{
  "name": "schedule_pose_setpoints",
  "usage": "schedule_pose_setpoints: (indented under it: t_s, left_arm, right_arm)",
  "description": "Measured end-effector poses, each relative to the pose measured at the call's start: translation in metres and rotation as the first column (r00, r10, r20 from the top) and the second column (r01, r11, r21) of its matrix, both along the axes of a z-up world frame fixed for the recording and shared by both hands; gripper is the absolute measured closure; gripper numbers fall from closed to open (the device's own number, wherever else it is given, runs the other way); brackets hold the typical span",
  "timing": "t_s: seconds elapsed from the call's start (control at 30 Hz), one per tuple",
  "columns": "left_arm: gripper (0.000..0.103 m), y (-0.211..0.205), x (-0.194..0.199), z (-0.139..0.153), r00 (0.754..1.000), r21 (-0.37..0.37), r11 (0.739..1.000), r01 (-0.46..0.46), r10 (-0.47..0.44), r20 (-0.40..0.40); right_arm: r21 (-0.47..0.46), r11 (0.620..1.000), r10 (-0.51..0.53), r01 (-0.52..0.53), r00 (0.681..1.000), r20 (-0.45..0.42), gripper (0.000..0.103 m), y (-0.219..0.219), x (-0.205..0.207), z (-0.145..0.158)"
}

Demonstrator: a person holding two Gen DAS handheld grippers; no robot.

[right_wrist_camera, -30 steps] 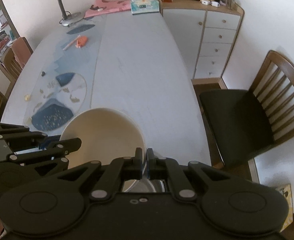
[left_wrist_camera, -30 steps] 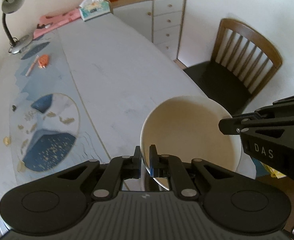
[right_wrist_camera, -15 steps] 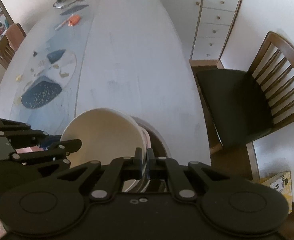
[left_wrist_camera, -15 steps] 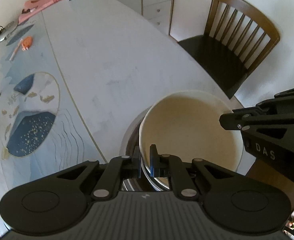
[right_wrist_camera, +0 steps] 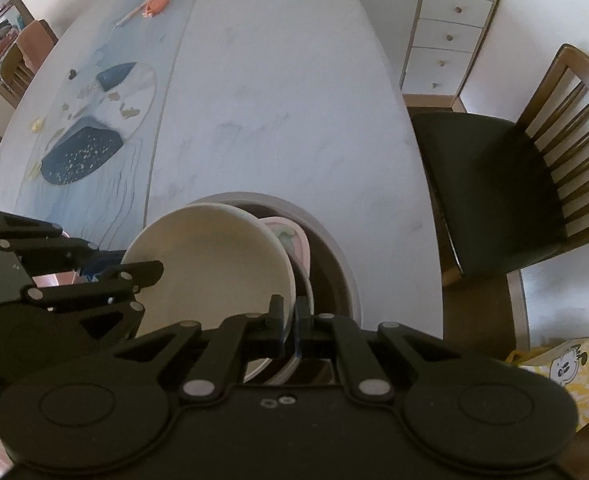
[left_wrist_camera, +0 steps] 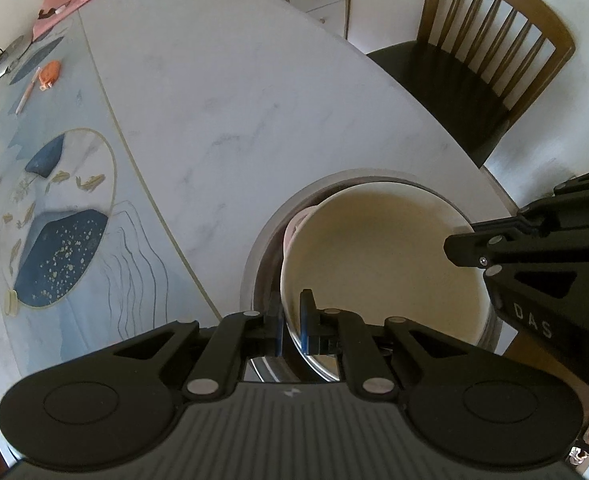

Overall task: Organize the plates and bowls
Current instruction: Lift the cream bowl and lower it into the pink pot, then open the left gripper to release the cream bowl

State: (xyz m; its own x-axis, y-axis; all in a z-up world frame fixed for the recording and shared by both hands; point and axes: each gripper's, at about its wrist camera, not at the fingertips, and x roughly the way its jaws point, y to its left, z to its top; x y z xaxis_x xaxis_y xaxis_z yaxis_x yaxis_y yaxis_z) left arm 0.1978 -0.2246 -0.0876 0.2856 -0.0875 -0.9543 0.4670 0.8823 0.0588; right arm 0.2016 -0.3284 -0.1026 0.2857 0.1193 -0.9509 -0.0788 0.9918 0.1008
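Left wrist view: two tongs, left tongs [left_wrist_camera: 291, 322] and right tongs [right_wrist_camera: 289, 326], each clamp one cream round bowl [left_wrist_camera: 382, 264] over one grey metal basin [left_wrist_camera: 260, 240] on the white marble counter [left_wrist_camera: 234, 120], half-hiding one pink dish [right_wrist_camera: 290, 240].

Both grippers point steeply downward, side by side. The left gripper [left_wrist_camera: 290, 322] has its fingers [left_wrist_camera: 307, 320] pinched nearly together on a thin rim. The right gripper [right_wrist_camera: 288, 326] is clamped the same way on the opposite side, its fingers [right_wrist_camera: 275, 322] almost touching.
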Motion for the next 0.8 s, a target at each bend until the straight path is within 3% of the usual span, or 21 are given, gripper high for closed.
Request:
schedule_pose_setpoints:
  t_s: [0.23, 0.4, 0.57, 0.8]
  left_arm:
    - [0.096, 0.000, 0.000, -0.005, 1.000, 0.002, 1.000, 0.004, -0.004, -0.002]
    - [0.096, 0.003, -0.001, -0.004, 1.000, -0.023, 1.000, 0.004, -0.004, 0.003]
    - [0.096, 0.010, -0.002, -0.006, 1.000, -0.051, 0.999, 0.000, 0.000, 0.004]
    - [0.087, 0.018, -0.005, 0.001, 1.000, -0.084, 0.996, -0.004, 0.007, 0.029]
  right_arm:
    - [0.005, 1.000, 0.007, -0.007, 1.000, -0.004, 0.096, 0.000, 0.003, -0.002]
    - [0.008, 1.000, 0.007, -0.007, 1.000, -0.005, 0.086, 0.002, 0.002, -0.003]
    - [0.011, 1.000, -0.002, 0.002, 1.000, 0.007, 0.083, 0.004, 0.000, -0.002]
    - [0.020, 1.000, -0.019, 0.019, 0.999, 0.048, 0.071, 0.002, -0.007, 0.010]
